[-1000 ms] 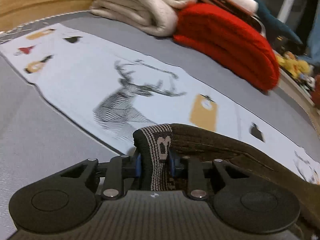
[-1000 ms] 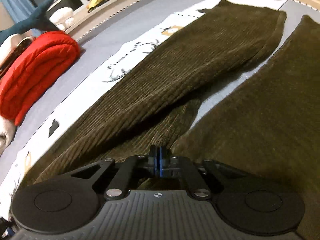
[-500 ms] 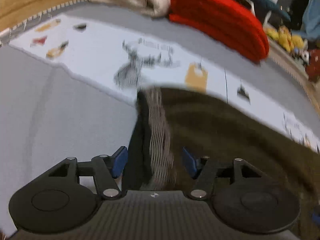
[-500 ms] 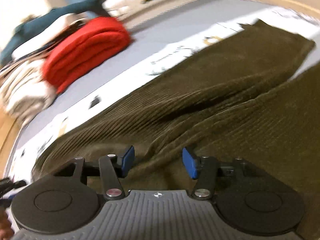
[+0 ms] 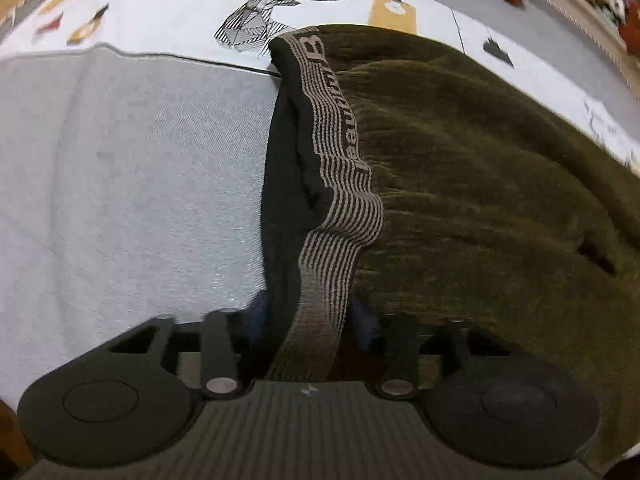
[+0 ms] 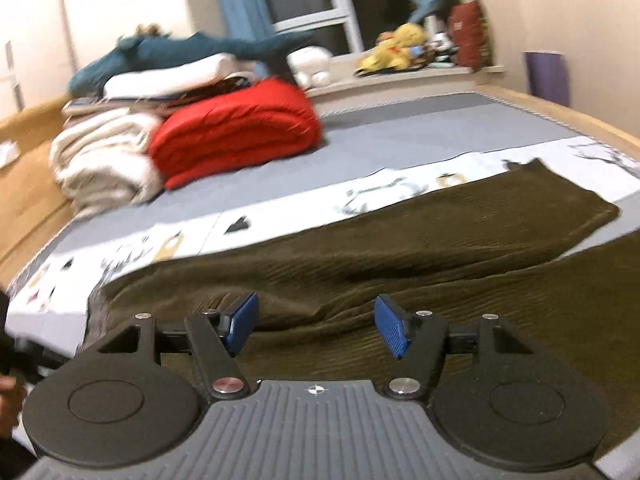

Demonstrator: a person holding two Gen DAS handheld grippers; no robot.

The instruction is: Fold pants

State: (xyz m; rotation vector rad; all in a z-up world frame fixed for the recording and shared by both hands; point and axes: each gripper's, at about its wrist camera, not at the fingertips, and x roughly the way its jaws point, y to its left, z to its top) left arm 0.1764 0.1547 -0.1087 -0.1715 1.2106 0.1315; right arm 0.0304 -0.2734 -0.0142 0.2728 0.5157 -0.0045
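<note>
Dark olive corduroy pants (image 5: 480, 168) lie on the bed, with a striped grey and black waistband (image 5: 340, 184) facing my left gripper. My left gripper (image 5: 308, 320) has its jaws apart on either side of the waistband, which runs between them. In the right wrist view the pants (image 6: 400, 248) stretch to the right, one leg laid over the other. My right gripper (image 6: 316, 324) is open and empty just above the pants.
A white printed cloth (image 5: 180, 12) with a deer drawing lies under the pants on the grey sheet (image 5: 120, 180). A folded red blanket (image 6: 236, 132), a cream blanket (image 6: 100, 160) and a blue plush shark (image 6: 188, 52) sit at the back. The wooden bed frame (image 6: 560, 112) rims the mattress.
Both grippers opened: the left let go of the waistband and the right let go of the pants. The pants now lie flat. The right gripper lifted and tilted up.
</note>
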